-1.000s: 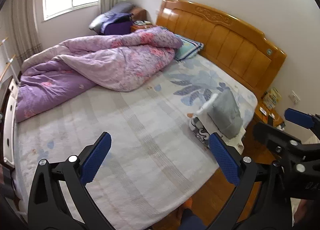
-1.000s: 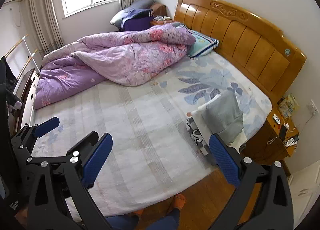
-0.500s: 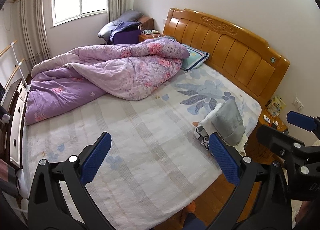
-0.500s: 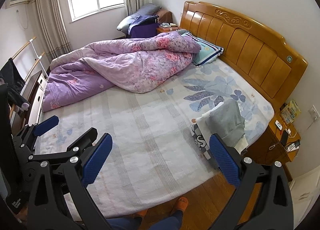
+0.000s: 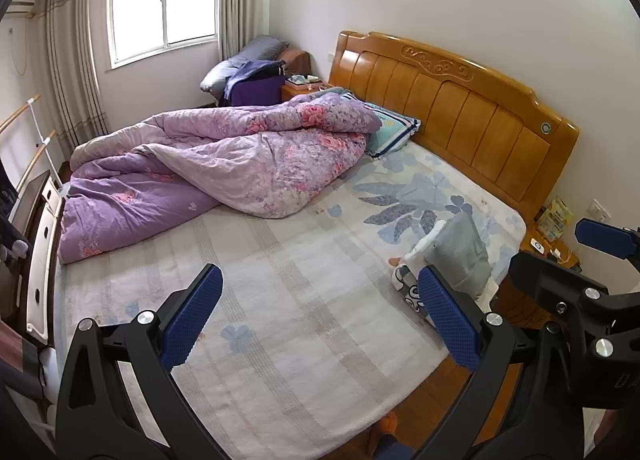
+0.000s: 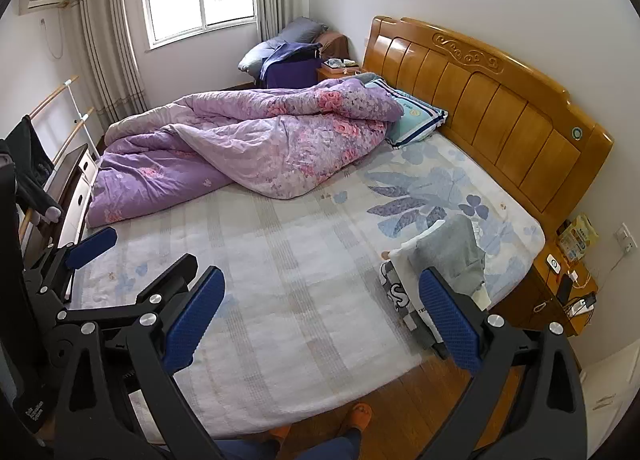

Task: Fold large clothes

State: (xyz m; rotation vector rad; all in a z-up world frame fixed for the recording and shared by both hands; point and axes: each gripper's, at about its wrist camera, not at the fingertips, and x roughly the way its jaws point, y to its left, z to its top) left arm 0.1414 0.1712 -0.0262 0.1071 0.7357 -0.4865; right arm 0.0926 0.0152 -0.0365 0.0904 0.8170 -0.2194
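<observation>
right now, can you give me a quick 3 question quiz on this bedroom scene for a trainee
1. True or false: the left gripper holds the grey garment.
2. Multiple choice: the purple quilt lies A) flat over the whole bed, B) bunched on the window-side half, C) on the floor.
3. Fill in: the grey garment sits on a stack near the bed's ____ corner.

Key: 1 false; both it and the right gripper are open, empty. 2 B. 3 headboard-side.

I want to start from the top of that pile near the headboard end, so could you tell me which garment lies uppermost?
The grey garment; it lies over the white one and the black-and-white patterned one.
</observation>
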